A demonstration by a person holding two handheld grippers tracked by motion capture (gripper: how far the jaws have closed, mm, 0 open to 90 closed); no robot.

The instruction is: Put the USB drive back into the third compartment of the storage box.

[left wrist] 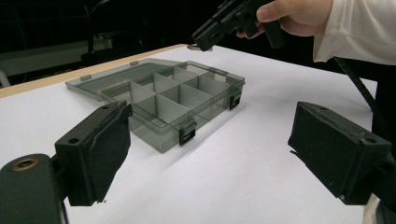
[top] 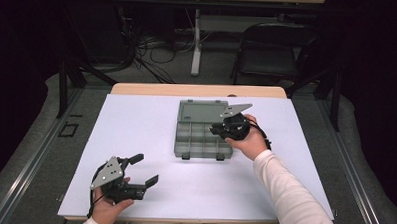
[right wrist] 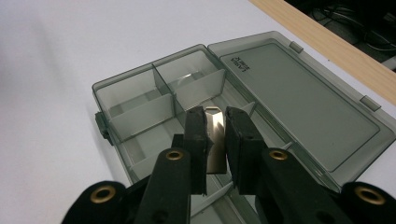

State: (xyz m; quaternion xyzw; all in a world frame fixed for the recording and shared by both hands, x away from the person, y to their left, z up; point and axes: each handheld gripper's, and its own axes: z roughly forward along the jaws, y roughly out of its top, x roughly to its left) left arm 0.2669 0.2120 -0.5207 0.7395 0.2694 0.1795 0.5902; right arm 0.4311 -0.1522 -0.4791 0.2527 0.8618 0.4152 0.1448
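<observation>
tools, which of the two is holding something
The right tool, over the open divider box: it pinches a clear divider piece, while the left tool gapes open over bare table.

A white sheet (top: 135, 140) covered the table (top: 197, 90), whose wooden edge showed at the far side. Beyond it stood a folding chair (top: 273, 57) and a second table's white leg (top: 196, 42), with cables (top: 153, 50) tangled on the floor.

Open sheet: the white table sheet (top: 148, 190) lies bare on the left and along the near edge.
Obstacle: the compartment box (top: 203, 140) at centre, lid flat behind it.
Above box: the right gripper (top: 217, 129) hovers over its right compartments.
Box interior: upright dividers (right wrist: 140, 114) split it into narrow cells.
</observation>
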